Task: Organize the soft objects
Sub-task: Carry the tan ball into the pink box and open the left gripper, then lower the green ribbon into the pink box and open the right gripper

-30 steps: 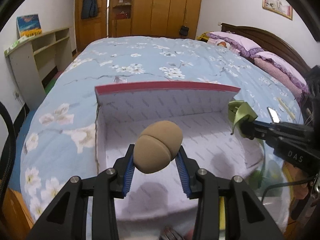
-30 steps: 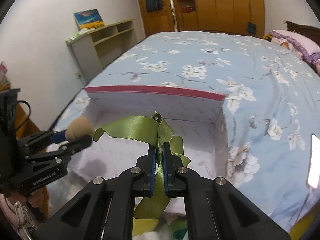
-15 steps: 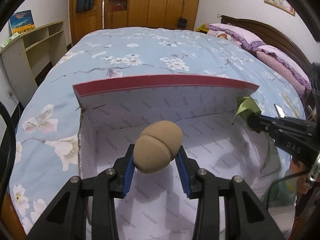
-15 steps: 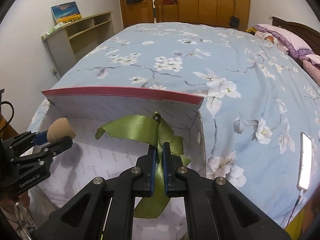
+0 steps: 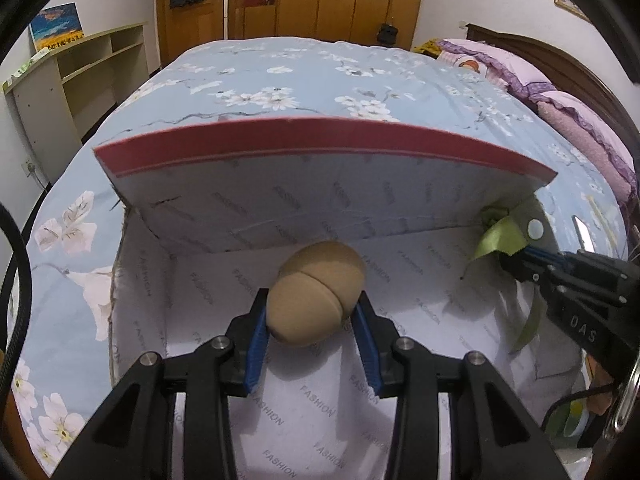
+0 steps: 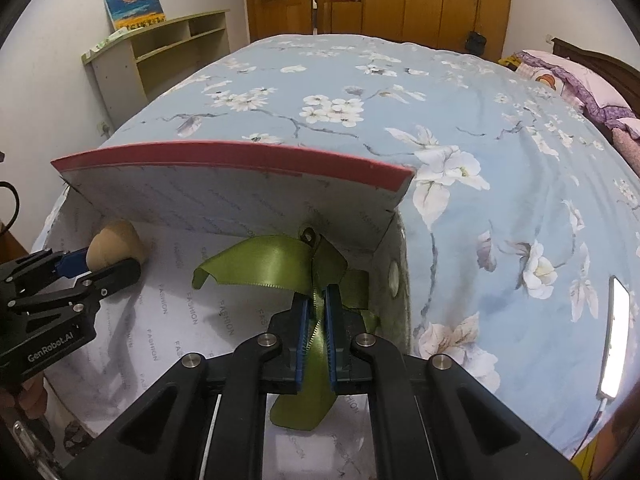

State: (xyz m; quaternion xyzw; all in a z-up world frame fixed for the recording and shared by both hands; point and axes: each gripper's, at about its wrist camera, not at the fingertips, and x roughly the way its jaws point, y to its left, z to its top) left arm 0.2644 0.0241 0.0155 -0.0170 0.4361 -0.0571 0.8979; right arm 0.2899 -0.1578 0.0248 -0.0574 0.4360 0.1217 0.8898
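Tan sponge is pinched between the left gripper's blue pads, hanging inside the open box near its back-left corner. The right gripper is squeezed tight on the green ribbon, also inside the box, over by its right wall. The box sits on the floral bedspread.

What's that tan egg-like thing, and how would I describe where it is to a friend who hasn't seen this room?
Start at the bed with the blue flowered quilt; at its near end sits an open white box with a red-edged lid. Over the box's left side, the left gripper pinches a tan makeup sponge. It is smooth and egg-shaped with one seam, unlike the floppy green ribbon.
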